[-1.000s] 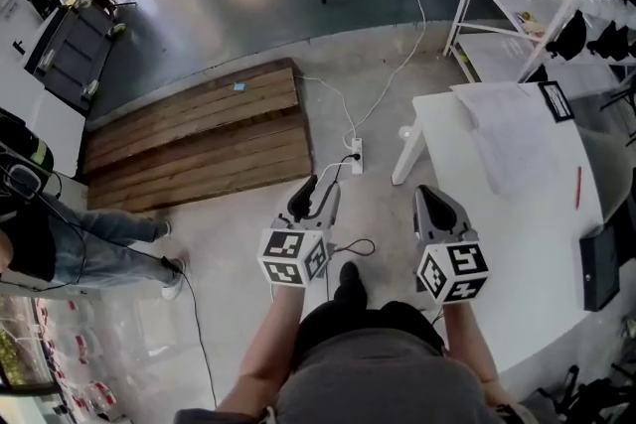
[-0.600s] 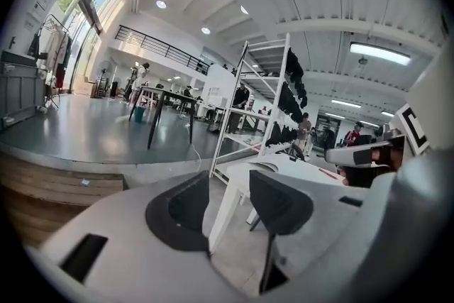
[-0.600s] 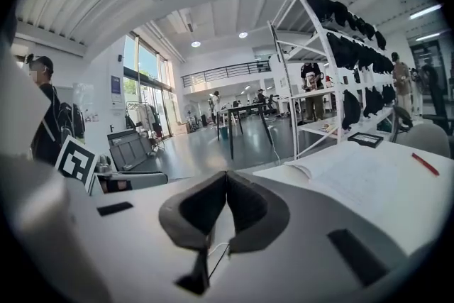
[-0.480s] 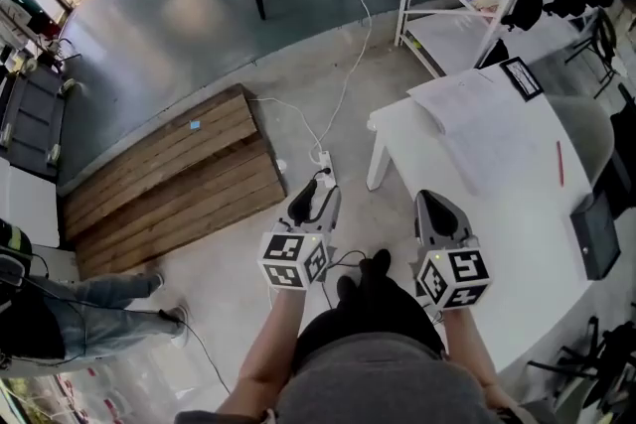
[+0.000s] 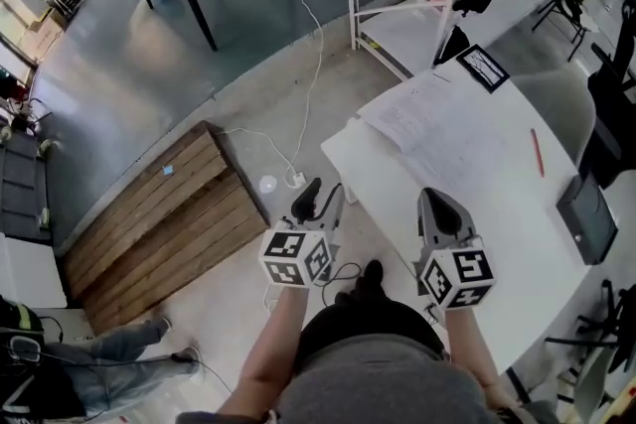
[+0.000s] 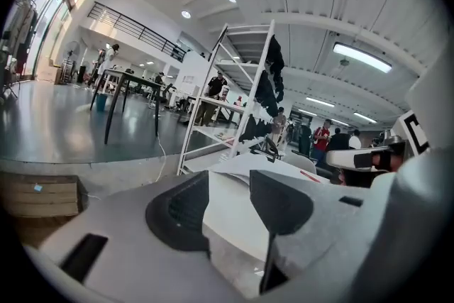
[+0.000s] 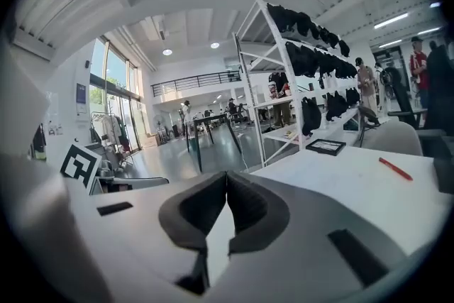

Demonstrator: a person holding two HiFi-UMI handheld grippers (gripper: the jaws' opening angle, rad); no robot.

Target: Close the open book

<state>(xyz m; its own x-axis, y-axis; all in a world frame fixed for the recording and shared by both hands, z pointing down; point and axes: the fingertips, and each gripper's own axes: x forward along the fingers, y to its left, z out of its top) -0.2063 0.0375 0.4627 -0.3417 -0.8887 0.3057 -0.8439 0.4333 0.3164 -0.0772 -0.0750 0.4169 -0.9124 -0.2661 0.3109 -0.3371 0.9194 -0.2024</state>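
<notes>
1. The open book (image 5: pixel 437 119) is lying flat on the white worktop (image 5: pixel 517 253), ahead of the right hand-held gripper (image 5: pixel 435 202) and well apart from both grippers; no closing is happening yet.
2. That gripper's jaws are pressing together on nothing. Arriving like this, it is probably going to shove and crease the thin pages instead of lifting a cover.
3. The left hand-held gripper (image 5: pixel 318 197) is hanging over the floor just beside the worktop's near edge, its jaws apart, just opening and empty. Swinging right, it is risking a knock there.
4. The red pen (image 5: pixel 537 152), ahead-right of the right gripper, is risking being swept off.
</notes>
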